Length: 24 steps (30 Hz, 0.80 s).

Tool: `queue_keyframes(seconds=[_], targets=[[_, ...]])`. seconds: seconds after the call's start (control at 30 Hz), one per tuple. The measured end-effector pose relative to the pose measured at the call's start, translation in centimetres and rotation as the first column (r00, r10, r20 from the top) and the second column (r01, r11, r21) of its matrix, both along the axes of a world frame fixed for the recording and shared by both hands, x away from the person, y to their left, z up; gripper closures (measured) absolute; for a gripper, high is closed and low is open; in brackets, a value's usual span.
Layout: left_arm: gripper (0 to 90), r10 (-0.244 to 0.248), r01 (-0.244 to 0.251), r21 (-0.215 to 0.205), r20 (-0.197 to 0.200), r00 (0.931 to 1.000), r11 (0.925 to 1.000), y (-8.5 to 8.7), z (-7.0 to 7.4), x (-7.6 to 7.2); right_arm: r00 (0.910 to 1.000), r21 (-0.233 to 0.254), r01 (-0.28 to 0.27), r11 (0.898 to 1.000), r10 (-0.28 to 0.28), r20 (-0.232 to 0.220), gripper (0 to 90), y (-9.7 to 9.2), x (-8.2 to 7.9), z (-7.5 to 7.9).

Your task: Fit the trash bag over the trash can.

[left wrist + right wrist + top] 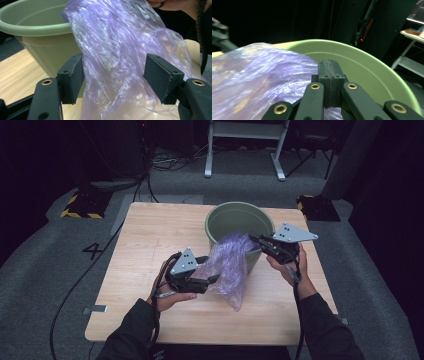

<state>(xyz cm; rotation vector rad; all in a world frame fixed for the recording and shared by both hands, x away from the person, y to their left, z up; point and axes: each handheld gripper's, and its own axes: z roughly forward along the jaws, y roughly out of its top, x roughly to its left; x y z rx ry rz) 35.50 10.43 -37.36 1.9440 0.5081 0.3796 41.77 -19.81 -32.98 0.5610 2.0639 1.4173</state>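
A crumpled, see-through purple plastic bag (227, 266) hangs over the near rim of a green bucket (235, 215) at the back middle of the wooden table. My right gripper (256, 240) is shut on the bag's upper edge, just above the bucket's rim. In the right gripper view its pads (329, 67) are pressed together, with the bag (257, 75) spreading to the left and the bucket (372, 75) behind. My left gripper (212, 280) is open beside the bag's lower part. In the left gripper view the bag (117, 50) hangs between the spread jaws, with the bucket (32, 27) to the left.
The wooden table (150, 245) has bare room left of the bucket and along its front edge. On the grey floor behind stand a white frame (245, 150) and two yellow-and-black striped blocks (82, 206). Cables (80, 280) trail on the left.
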Motion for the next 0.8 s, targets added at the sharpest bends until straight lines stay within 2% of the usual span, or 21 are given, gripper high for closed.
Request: queue_keyframes(seconds=[0.03,0.07,0.13,0.2,0.27,0.33,0.37,0.53,0.6,0.63,0.77,0.8], targets=[[34.0,-0.007,0.007,0.007,-0.003,1.0000,1.0000,0.0,-0.1,0.0,1.0000,0.001,0.002,1.000,-0.002,-0.003,90.0,-0.1,0.2,0.0],[39.9,-0.013,0.013,0.012,-0.004,0.9999,0.9999,-0.1,-0.1,0.0,0.9997,-0.007,0.024,1.000,-0.024,-0.011,90.0,-0.2,0.6,-0.1],[42.8,-0.014,0.014,0.021,0.004,0.9999,0.9997,-0.3,-0.2,0.0,0.9994,-0.003,0.028,1.000,-0.028,-0.021,90.0,-0.3,0.8,-0.1],[52.9,-0.031,0.031,0.036,0.007,0.9995,0.9989,-0.5,-0.2,0.1,0.9983,-0.006,0.047,0.999,-0.047,-0.034,89.5,-0.5,1.2,-0.3],[62.9,-0.022,0.022,0.045,0.019,0.9996,0.9987,-0.7,-0.2,0.3,0.9971,-0.011,0.058,0.998,-0.059,-0.048,86.3,-0.5,1.6,-0.4],[69.7,-0.022,0.021,0.040,0.025,0.9994,0.9990,-0.9,-0.2,0.3,0.9964,-0.013,0.057,0.998,-0.058,-0.062,77.0,-0.5,1.7,-0.6],[69.7,-0.016,0.014,0.044,0.035,0.9993,0.9989,-0.9,-0.1,0.3,0.9964,-0.013,0.057,0.998,-0.058,-0.062,77.0,-0.5,1.7,-0.6],[77.9,0.008,-0.009,0.018,0.056,0.9984,0.9998,-0.9,0.1,0.4,0.9960,-0.003,0.070,0.998,-0.070,-0.055,51.2,-1.0,1.0,-0.5],[79.3,0.023,-0.023,0.001,0.061,0.9979,0.9997,-0.8,0.3,0.5,0.9976,-0.006,0.046,0.999,-0.046,-0.051,46.5,-1.3,0.5,-0.3],[81.6,0.034,-0.034,-0.004,0.068,0.9971,0.9994,-0.7,0.3,0.5,0.9992,-0.010,0.022,1.000,-0.023,-0.034,44.2,-1.6,-0.1,-0.1],[83.9,0.050,-0.047,-0.040,0.063,0.9968,0.9981,-0.3,0.5,0.9,0.9998,0.005,-0.014,1.000,0.014,-0.012,41.5,-2.0,-1.2,0.3],[84.2,0.050,-0.047,-0.047,0.059,0.9970,0.9978,-0.3,0.5,1.0,0.9982,0.017,-0.060,0.998,0.060,-0.003,40.4,-2.3,-2.0,0.5]])
